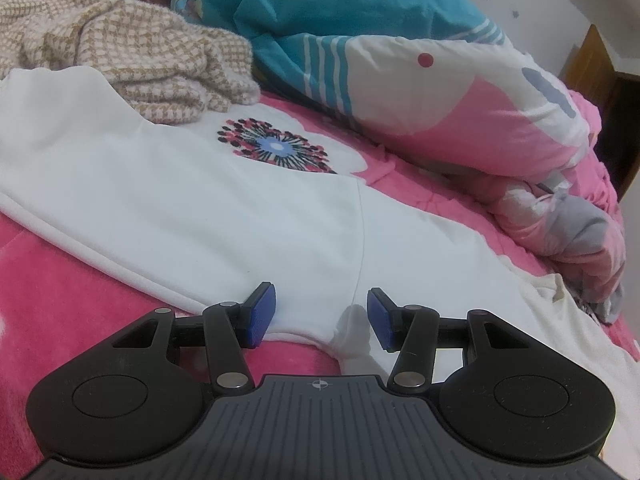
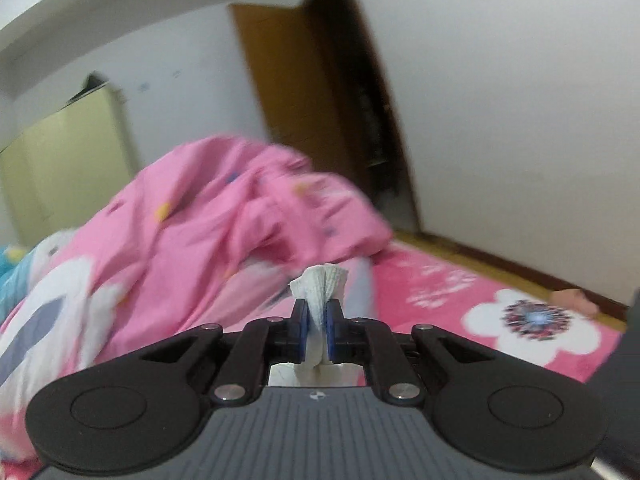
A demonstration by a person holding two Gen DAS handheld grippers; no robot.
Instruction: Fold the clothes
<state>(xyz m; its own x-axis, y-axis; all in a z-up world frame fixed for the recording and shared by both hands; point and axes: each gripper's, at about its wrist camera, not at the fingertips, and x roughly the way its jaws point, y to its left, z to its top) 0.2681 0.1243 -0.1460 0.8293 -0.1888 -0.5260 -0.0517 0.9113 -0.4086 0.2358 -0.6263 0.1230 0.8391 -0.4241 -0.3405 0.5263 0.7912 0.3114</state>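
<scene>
We are holding the left gripper point(image 1: 321, 316) low over a white garment point(image 1: 168, 216) that is lying spread flat across a pink bedsheet point(image 1: 52, 292). Its blue pads point(image 1: 262, 316) are standing wide apart with nothing between them, hovering just above the near edge of the garment, where a thin seam is running away from us. The pink sheet is carrying a white flower print with a dark, spoked centre point(image 1: 276, 148), showing just past the far edge of the white cloth. A beige checked knit point(image 1: 120, 52) is lying crumpled beyond the garment on the left, with one fold resting on the white cloth. A bulky quilt point(image 1: 440, 92) in teal, white and pink is heaped to the right of it.

We are holding the right gripper point(image 2: 316, 332) up off the bed, and its jaws are pressed together on a bunched fold of white cloth point(image 2: 320, 284), which is poking up in a small fan above the pads. We cannot tell from this view alone whether this pinched cloth belongs to the same white garment. Behind it the pink quilt point(image 2: 224, 216) is looking blurred. A brown door point(image 2: 304, 92) and a pale cupboard point(image 2: 68, 168) are standing against the wall.
</scene>
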